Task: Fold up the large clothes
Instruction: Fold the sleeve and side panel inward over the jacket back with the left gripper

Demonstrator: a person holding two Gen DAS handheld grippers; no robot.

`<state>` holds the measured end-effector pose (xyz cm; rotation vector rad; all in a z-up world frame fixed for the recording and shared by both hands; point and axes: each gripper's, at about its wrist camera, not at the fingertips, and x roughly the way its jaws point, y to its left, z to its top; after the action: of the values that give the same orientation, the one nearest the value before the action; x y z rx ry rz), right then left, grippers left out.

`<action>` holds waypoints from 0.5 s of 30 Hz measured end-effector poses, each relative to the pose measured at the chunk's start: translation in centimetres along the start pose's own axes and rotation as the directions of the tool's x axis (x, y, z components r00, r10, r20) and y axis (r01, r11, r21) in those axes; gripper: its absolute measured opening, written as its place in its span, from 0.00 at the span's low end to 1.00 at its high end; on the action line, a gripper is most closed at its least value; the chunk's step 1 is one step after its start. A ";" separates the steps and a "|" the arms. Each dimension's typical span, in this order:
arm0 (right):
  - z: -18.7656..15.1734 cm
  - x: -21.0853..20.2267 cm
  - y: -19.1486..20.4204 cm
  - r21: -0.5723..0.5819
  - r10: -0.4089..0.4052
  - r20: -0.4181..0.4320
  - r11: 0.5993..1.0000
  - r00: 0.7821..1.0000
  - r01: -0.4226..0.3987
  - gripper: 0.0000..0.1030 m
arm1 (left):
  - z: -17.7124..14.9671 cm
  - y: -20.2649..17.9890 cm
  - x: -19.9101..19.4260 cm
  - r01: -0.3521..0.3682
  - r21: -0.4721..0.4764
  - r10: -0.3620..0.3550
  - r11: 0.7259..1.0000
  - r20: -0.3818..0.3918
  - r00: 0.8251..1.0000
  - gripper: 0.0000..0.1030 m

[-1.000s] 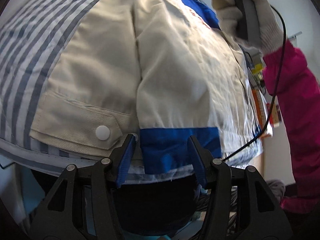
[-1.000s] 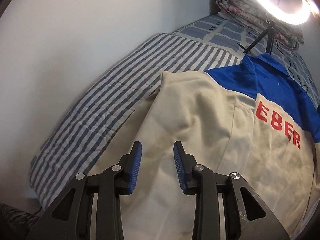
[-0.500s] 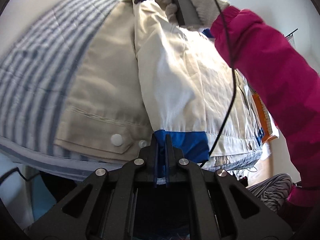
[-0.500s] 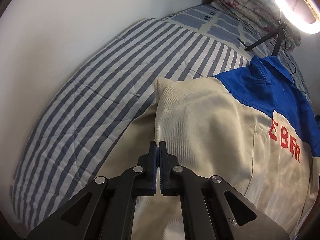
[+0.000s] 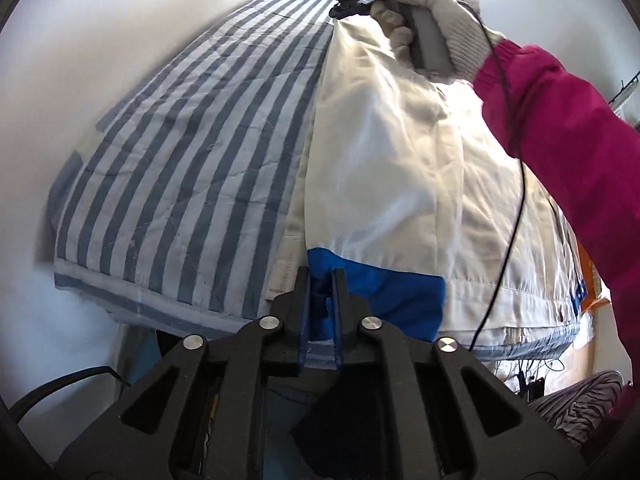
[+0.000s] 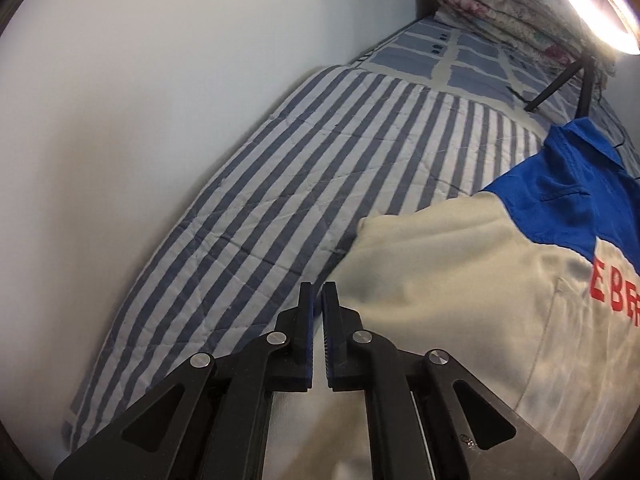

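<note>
A cream-and-blue jacket [image 5: 400,168] lay on a striped bed [image 6: 280,200] beside a white wall [image 6: 120,100]. The left gripper [image 5: 321,280] had its jaws clamped on the sleeve's blue cuff [image 5: 384,288]; the right gripper [image 6: 318,296], jaws closed, pinched the sleeve's upper edge.

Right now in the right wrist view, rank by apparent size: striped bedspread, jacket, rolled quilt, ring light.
1. Striped bedspread, most of the frame.
2. Jacket, cut off at the right edge.
3. Rolled quilt, though it lies far off.
4. Ring light, only an arc visible, so its rank is unsure.
</note>
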<state>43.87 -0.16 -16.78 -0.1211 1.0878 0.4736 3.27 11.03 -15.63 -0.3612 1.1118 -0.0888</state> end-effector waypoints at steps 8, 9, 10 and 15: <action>-7.6 -8.8 -1.7 -0.061 0.135 0.090 0.990 0.987 -0.130 0.07 | 0.6 0.9 -1.8 0.080 -0.023 -0.079 0.997 0.068 0.995 0.33; -9.7 -9.7 -1.8 -0.076 0.142 0.097 0.988 0.985 -0.134 0.07 | 0.8 1.0 -1.5 0.080 -0.031 -0.078 0.996 0.061 0.995 0.33; -11.4 -10.1 -1.7 -0.089 0.135 0.100 0.988 0.986 -0.126 0.06 | 1.0 1.0 -0.9 0.062 -0.039 -0.060 0.997 0.053 0.997 0.33; -17.8 -8.4 0.8 -0.186 0.123 0.058 0.976 0.991 -0.110 0.06 | 1.0 0.7 2.4 -0.020 -0.029 0.020 0.999 -0.009 1.000 0.33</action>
<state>25.78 -7.82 -17.68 -0.2020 0.9858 0.6788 5.12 11.32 -17.52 -0.3757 1.1261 -0.0570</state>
